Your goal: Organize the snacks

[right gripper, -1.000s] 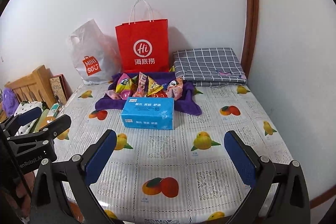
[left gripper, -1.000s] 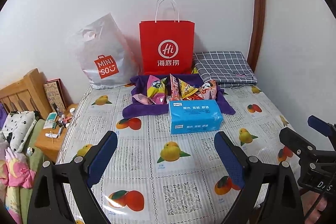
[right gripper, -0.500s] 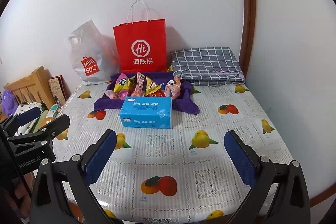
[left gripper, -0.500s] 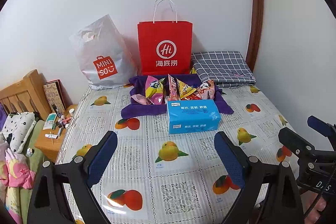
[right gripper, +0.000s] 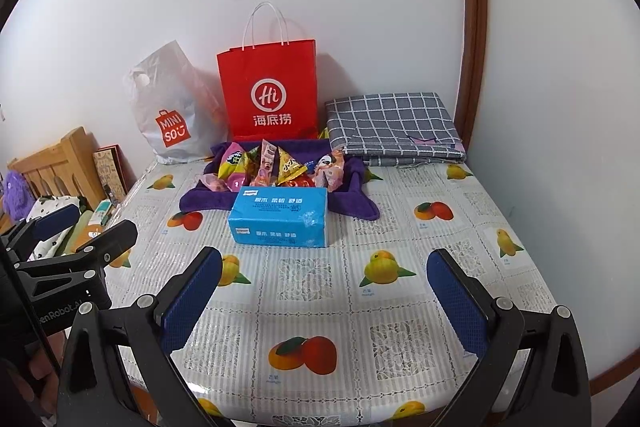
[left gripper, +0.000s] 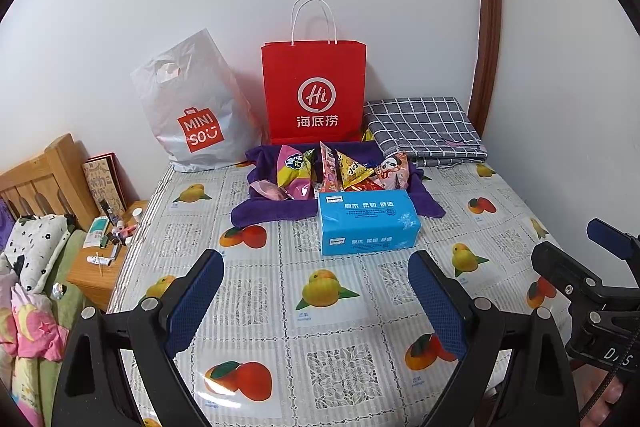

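Several colourful snack packets (left gripper: 340, 173) (right gripper: 276, 167) lie in a heap on a purple cloth (left gripper: 272, 211) (right gripper: 360, 205) at the far side of the table. A blue tissue pack (left gripper: 368, 221) (right gripper: 280, 217) lies right in front of them. A red paper bag (left gripper: 314, 95) (right gripper: 268, 91) stands upright behind the cloth against the wall. My left gripper (left gripper: 316, 299) is open and empty above the near part of the table. My right gripper (right gripper: 324, 299) is open and empty too, beside it on the right (left gripper: 592, 267).
A white plastic Miniso bag (left gripper: 192, 111) (right gripper: 168, 111) leans on the wall left of the red bag. A folded grey checked cloth (left gripper: 424, 129) (right gripper: 392, 125) lies at the far right. The fruit-print tablecloth (left gripper: 320, 347) (right gripper: 320, 287) covers the table. A bedside stand with small items (left gripper: 104, 247) is at the left.
Both grippers have drawn back and risen slightly, so the snacks and bags look a little farther away. Nothing on the table has moved.
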`<state>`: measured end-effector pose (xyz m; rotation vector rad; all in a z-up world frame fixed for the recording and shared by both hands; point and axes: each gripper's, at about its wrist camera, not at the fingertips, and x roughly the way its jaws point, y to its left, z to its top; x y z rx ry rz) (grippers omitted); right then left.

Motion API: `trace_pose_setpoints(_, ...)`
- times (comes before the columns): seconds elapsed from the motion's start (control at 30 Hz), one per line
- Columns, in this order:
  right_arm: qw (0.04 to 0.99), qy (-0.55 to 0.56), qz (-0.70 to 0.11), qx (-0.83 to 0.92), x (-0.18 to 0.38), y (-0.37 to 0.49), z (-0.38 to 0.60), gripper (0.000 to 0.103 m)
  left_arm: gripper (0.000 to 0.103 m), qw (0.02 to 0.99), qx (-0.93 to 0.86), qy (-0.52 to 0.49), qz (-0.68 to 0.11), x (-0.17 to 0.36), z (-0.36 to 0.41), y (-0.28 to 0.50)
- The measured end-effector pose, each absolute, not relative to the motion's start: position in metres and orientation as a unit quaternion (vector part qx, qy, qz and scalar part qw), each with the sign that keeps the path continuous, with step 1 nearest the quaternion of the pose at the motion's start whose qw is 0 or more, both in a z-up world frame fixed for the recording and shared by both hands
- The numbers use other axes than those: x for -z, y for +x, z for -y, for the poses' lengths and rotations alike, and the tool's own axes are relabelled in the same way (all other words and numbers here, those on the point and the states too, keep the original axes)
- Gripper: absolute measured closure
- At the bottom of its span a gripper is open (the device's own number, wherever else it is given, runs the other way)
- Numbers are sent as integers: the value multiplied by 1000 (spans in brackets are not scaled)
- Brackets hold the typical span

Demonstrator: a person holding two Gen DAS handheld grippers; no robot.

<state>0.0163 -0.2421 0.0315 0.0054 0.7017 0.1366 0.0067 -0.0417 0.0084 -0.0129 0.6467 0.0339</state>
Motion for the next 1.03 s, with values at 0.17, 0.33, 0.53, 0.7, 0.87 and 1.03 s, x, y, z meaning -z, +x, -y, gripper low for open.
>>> trace_pose_setpoints(0.17, 937, 2, -343, -68, -32, 16, 241, 2, 10, 948, -17, -6, -318, -8, 42, 7)
trace_pose_setpoints(0.33, 937, -1, -343, -70, -33, 16, 239, 2, 10, 948, -18, -7, -318, -10, 41, 6)
trace_pose_setpoints(0.53, 937, -4, -342, -72, -34, 16, 237, 2, 10, 948, -18, -6, -318, -11, 41, 6)
trace_pose_setpoints(0.7, 937, -5, -342, -73, -33, 16, 236, 2, 10, 948, -17, -5, -318, -10, 41, 6)
trace_pose_setpoints(0.87, 937, -5, -341, -73, -33, 16, 237, 2, 10, 948, -17, -6, -317, -11, 40, 6)
trace_pose_setpoints(1.03, 937, -5, -341, -73, -33, 15, 237, 2, 10, 948, -19, -4, -316, -12, 40, 5)
